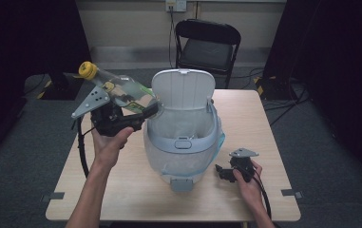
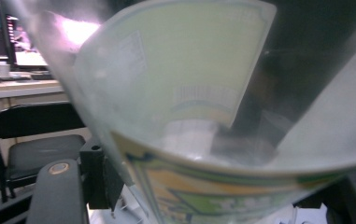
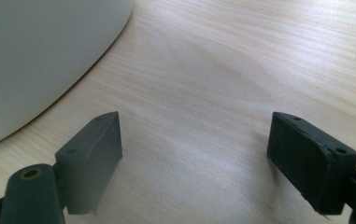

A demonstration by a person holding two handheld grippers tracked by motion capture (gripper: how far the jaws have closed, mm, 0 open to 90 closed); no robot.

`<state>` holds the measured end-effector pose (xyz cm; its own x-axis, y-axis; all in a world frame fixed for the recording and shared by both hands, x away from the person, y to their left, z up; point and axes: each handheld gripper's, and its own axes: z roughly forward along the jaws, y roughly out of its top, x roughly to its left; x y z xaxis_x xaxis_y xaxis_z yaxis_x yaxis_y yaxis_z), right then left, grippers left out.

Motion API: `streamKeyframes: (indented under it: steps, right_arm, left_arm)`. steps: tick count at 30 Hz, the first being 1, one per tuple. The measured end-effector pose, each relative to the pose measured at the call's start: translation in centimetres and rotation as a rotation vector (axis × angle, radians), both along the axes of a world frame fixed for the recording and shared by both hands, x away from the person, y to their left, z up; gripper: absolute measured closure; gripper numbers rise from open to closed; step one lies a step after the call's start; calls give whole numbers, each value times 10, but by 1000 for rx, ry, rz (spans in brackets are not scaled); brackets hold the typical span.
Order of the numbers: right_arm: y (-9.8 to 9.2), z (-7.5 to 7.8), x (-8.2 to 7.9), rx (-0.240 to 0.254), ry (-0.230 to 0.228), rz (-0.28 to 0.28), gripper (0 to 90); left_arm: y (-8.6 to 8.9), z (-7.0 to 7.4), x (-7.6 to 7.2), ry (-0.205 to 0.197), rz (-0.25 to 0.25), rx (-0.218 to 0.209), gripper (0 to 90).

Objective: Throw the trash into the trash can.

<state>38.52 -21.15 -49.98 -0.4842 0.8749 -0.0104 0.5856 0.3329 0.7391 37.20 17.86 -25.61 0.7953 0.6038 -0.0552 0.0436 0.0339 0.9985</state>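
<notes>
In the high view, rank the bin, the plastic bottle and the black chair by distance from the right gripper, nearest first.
From the right gripper:
1. Bin, just to its left.
2. Plastic bottle, across the bin, held in the left gripper.
3. Black chair, beyond the table's far edge.

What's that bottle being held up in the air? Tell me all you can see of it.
The plastic bottle is clear, with a yellow cap and a green and yellow label. It looks empty. It lies tilted, cap up and to the left, its base toward the open bin. The left gripper is clamped around its body, holding it above the table beside the bin's raised lid.
</notes>
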Motion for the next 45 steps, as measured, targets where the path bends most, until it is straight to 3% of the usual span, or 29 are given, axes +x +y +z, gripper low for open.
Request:
streamKeyframes:
  steps: [10,14,19,26,30,34,37,40,43,44,45]
  right_arm:
    - [0,0,0,0,0,0,169]
    - [0,0,0,0,0,0,169]
    - [0,0,0,-1,0,0,169]
    - [0,0,0,0,0,0,169]
    - [0,0,0,0,0,0,169]
    - [0,0,0,0,0,0,168]
    - [0,0,0,0,0,0,169]
    - [0,0,0,0,0,0,169]
    - [0,0,0,0,0,0,169]
    - [0,0,0,0,0,0,169]
    - [0,0,0,0,0,0,169]
  left_arm:
    - [-28,2,13,39,-72,88,278]
    - [-36,1,20,74,-108,95,278]
    - [-40,2,22,79,-128,128,276]
    - [-50,2,28,94,-132,219,260]
    - [-55,0,33,120,-138,241,261]
    - [-55,-3,36,135,-151,236,261]
    - [-55,-3,37,135,-145,258,258]
    - [-52,-2,37,132,-147,229,263]
    - [-56,-14,41,147,-126,297,280]
    - [-55,-19,43,155,-131,271,292]
    - [-52,-21,44,161,-158,206,362]
